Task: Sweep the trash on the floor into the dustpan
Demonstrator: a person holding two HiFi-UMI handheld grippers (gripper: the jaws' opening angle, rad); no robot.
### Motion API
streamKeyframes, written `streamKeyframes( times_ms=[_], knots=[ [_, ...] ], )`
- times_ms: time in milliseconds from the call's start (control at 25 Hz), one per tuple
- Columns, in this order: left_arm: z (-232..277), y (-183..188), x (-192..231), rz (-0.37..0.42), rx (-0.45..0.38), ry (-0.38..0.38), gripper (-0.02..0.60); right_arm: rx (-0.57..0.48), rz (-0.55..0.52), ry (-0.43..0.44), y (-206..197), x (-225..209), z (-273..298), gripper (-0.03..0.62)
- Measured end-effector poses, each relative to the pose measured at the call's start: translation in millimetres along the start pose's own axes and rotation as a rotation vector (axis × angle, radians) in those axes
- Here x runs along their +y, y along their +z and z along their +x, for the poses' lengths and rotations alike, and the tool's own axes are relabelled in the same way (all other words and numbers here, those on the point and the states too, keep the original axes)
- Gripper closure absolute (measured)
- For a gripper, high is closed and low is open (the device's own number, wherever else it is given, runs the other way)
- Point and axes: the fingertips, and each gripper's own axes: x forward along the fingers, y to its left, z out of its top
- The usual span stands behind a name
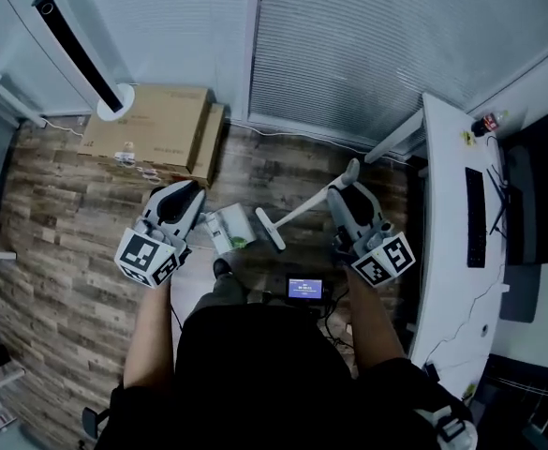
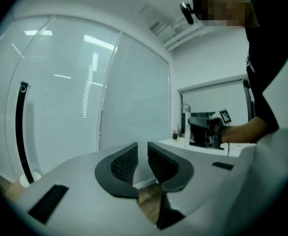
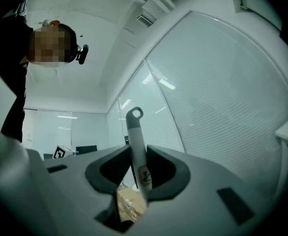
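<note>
In the head view my right gripper (image 1: 341, 195) is shut on the long white handle of a broom (image 1: 303, 204). The broom slants down to its brush head (image 1: 271, 230) over the wood floor. The right gripper view shows that handle (image 3: 135, 132) clamped between the jaws of the right gripper (image 3: 138, 151), its ring end sticking up past them. A white dustpan (image 1: 229, 230) with something green in it lies just left of the brush head. My left gripper (image 1: 191, 189) hovers beside the dustpan. In the left gripper view the left gripper (image 2: 143, 154) has a narrow gap and nothing in it.
Flat cardboard boxes (image 1: 161, 129) lie by the glass wall, with a white tower fan (image 1: 77, 50) at the back left. A white desk (image 1: 447, 251) with a keyboard (image 1: 475, 218) and a monitor (image 1: 536, 195) runs along the right. A small lit screen (image 1: 304, 289) sits near my feet.
</note>
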Motion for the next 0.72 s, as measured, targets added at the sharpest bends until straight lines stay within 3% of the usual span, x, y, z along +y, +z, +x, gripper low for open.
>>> streamKeyframes(
  times_ms=[160,480,720],
  knots=[
    [-11,40,-36,0.01,-0.155,0.063,0.566,0.027,-0.073,0.025,16,13,-40,0.494],
    [-53,38,-105,-0.055,-0.246,0.119,0.586,0.061,-0.131,0.018,23,31,-122,0.499],
    [-93,31,-150,-0.04,-0.245,0.152,0.586,0.098,-0.151,-0.01,11,43,-178,0.5]
  ],
)
